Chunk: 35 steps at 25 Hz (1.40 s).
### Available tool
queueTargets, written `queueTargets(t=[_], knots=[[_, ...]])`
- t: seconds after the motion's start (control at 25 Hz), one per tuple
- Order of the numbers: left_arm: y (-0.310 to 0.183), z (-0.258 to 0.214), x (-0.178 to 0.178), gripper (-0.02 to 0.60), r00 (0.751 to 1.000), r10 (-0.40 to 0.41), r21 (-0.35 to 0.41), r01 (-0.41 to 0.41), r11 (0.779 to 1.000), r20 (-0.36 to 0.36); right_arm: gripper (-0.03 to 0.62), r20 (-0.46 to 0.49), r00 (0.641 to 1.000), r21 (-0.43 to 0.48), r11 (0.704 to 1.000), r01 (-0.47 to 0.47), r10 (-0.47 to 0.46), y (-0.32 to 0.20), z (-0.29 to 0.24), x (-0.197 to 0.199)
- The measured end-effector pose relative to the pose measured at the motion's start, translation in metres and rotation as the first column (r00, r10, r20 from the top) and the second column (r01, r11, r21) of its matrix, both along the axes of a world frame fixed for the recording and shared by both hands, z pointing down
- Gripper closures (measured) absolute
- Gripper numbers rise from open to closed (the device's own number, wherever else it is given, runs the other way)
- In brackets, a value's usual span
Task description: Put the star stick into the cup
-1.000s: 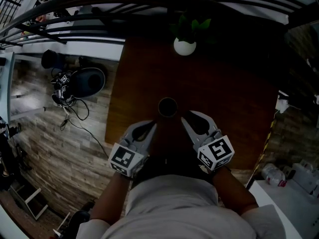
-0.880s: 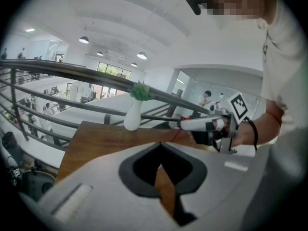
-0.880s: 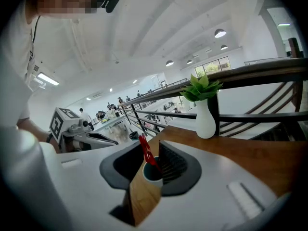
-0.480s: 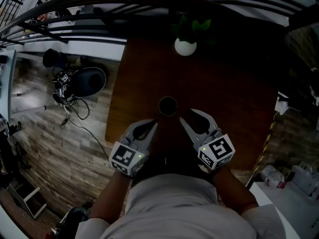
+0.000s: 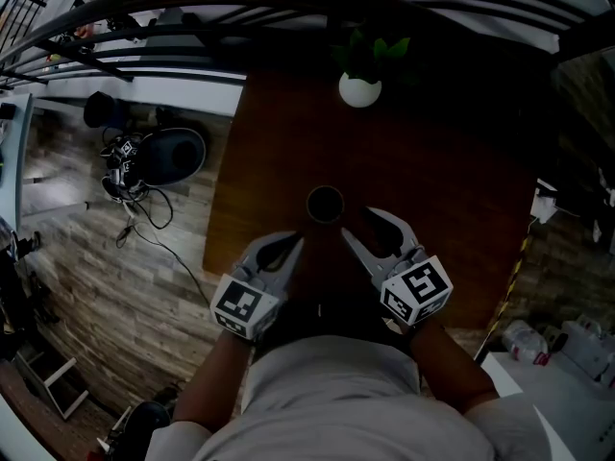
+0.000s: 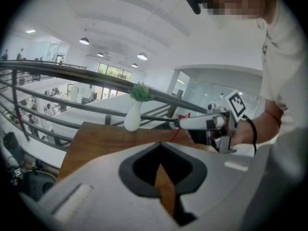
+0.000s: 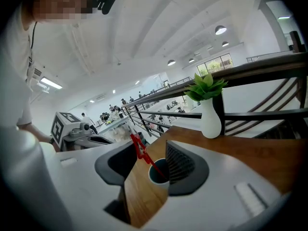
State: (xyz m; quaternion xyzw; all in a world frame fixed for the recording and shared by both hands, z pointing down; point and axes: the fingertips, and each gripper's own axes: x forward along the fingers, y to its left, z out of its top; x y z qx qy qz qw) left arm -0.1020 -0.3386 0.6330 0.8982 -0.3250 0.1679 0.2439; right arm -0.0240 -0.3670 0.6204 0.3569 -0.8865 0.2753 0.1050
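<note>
A dark cup (image 5: 325, 203) stands on the brown table (image 5: 250, 161), just ahead of both grippers. In the right gripper view the red star stick (image 7: 140, 148) leans in the cup (image 7: 158, 172), its star end up and tilted left. My right gripper (image 7: 150, 151) is open; its jaws have just been opening and stand either side of the stick without pressing it. In the head view the right gripper (image 5: 357, 223) sits just right of the cup. My left gripper (image 5: 286, 244) rests left of it, fingertips together on nothing. The left gripper view shows the right gripper's tip (image 6: 182, 123) beside the stick (image 6: 185, 115).
A green plant in a white vase (image 5: 358, 88) stands at the table's far edge, against a dark railing (image 5: 144, 36). The table's left edge (image 5: 217, 209) drops to a wooden floor with a dark chair (image 5: 171, 156) and cables.
The right gripper's jaws have spread wider apart beside the cup. Both hands have stayed about where they were.
</note>
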Motion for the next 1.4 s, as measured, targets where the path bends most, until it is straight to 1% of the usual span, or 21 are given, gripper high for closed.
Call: queueTargets(t=[0.12,0.32,0.52,0.96,1.4], knots=[[-0.001,0.002,-0.001,0.580,1.000,-0.004,-0.003,0.004,1.000,0.000,0.404,-0.001,1.000,-0.022,1.000,-0.004,0.004,-0.001,0.003,-0.001],[-0.001,0.005,0.000,0.580,1.000,-0.008,-0.008,0.008,1.000,0.000,0.402,-0.010,1.000,-0.030,1.000,0.004,-0.004,-0.001,0.009,-0.003],[-0.003,0.005,0.001,0.580,1.000,-0.019,-0.013,0.019,1.000,-0.018,0.401,-0.018,1.000,-0.045,0.999,0.006,-0.007,-0.001,0.017,-0.001],[-0.002,0.014,-0.001,0.580,1.000,-0.025,-0.029,0.025,0.999,-0.011,0.398,-0.034,0.999,-0.073,0.997,0.007,-0.010,-0.001,0.034,-0.002],[-0.009,0.017,0.003,0.580,1.000,-0.023,-0.024,0.023,0.999,-0.015,0.395,-0.037,0.999,-0.101,0.995,-0.002,-0.002,-0.004,0.045,0.000]])
